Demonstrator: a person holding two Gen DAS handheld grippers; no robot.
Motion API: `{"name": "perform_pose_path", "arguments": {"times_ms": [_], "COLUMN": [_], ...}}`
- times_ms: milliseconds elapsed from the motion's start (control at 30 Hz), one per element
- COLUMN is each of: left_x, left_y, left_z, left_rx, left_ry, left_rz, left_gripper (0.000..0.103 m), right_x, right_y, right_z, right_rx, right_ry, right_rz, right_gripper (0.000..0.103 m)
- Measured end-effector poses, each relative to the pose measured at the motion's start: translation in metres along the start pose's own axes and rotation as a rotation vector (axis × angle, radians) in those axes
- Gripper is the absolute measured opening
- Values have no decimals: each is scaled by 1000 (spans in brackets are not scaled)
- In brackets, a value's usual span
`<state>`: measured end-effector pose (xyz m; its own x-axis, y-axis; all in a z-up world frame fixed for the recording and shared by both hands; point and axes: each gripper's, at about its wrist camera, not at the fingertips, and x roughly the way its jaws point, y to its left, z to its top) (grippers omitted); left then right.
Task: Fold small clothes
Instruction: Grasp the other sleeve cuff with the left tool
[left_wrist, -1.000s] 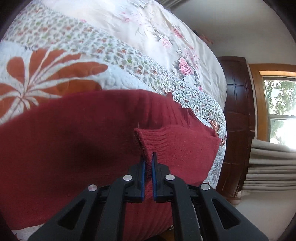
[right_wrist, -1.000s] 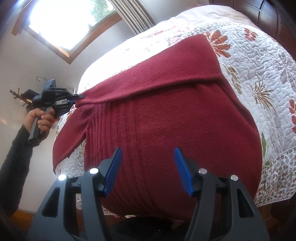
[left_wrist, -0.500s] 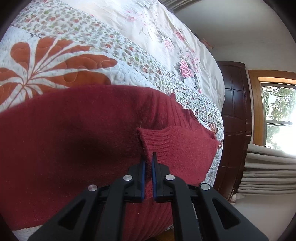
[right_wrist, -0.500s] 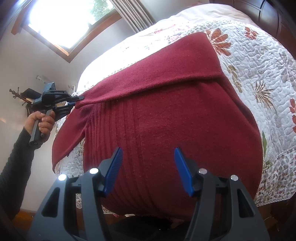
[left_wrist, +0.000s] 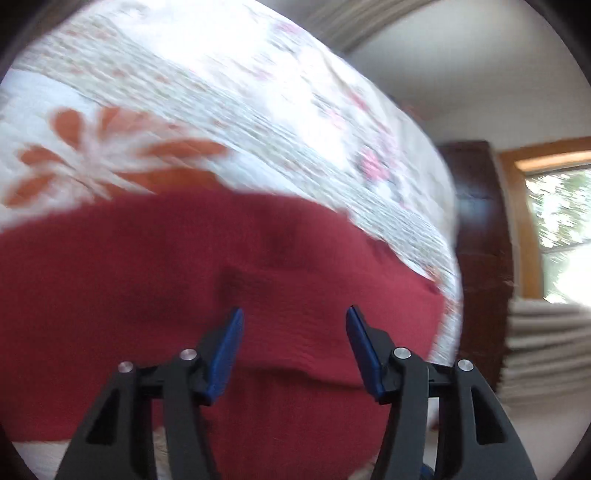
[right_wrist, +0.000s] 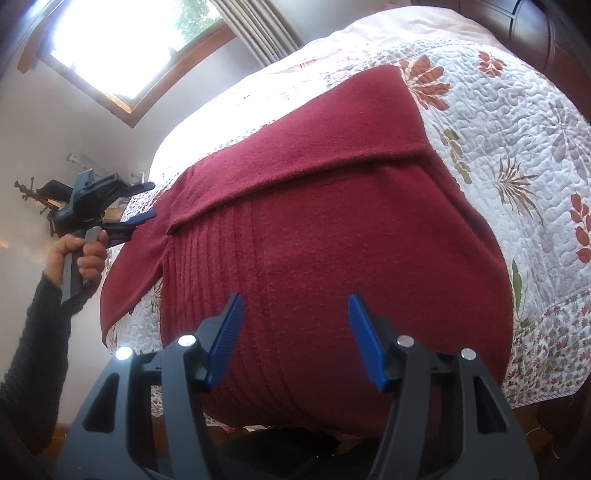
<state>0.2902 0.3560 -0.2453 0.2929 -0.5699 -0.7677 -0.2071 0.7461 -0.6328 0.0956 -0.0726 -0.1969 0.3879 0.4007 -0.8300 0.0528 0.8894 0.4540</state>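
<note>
Dark red knit sweater (right_wrist: 332, 236) lies flat on the quilted bed (right_wrist: 517, 122), ribbed body facing up, one sleeve folded diagonally across its top w/ cuff near the bed's edge.

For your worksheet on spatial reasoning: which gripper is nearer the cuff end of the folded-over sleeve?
Left. The left gripper sits open right beside the sleeve end; the right gripper hovers open over the sweater's hem.
</note>
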Motion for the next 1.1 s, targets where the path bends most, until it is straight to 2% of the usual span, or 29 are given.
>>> {"name": "perform_pose_path", "arguments": {"times_ms": [33,133,200,267,300,367,433,567,600,667,733,800,867,1000,1100], "left_x": [12,42,51,42,30,3,-31,-106,-117,-157,-182,-203,-218,-234,-230], "left_y": [-5,5,21,27,29,34,50,115,128,179,226,269,299,346,365], "left_z": [-6,-16,-21,-26,-30,-43,-60,-121,-134,-181,-216,-242,-256,-258,-245], "left_rx": [19,8,-41,-59,-70,-88,-145,-354,-389,-536,-676,-794,-866,-930,-953], "left_ry": [24,65,50,13,-25,-100,-191,-395,-432,-575,-672,-736,-795,-847,-846], "left_rz": [-7,51,37,6,3,3,-29,-104,-108,-115,-131,-144,-143,-180,-207], "left_gripper": [59,57,53,53,55,66,71,85,86,89,89,89,89,89,89], "right_x": [-1,-8,-13,-19,-21,-21,-20,-8,-7,-3,2,8,12,12,10], "right_y": [2,10,12,10,9,7,6,13,17,27,40,55,72,99,108], "right_z": [1,3,4,5,5,6,8,15,16,19,22,24,24,20,17], "right_rx": [-8,-44,-56,-52,-47,-38,-39,-68,-80,-120,-162,-207,-255,-317,-332], "right_ry": [-1,-13,-23,-34,-35,-35,-32,4,10,20,39,61,80,90,87], "right_rz": [6,11,15,22,27,43,65,108,117,130,144,152,159,168,166], "right_gripper": [59,60,60,61,62,62,62,64,64,64,64,64,65,68,69]}}
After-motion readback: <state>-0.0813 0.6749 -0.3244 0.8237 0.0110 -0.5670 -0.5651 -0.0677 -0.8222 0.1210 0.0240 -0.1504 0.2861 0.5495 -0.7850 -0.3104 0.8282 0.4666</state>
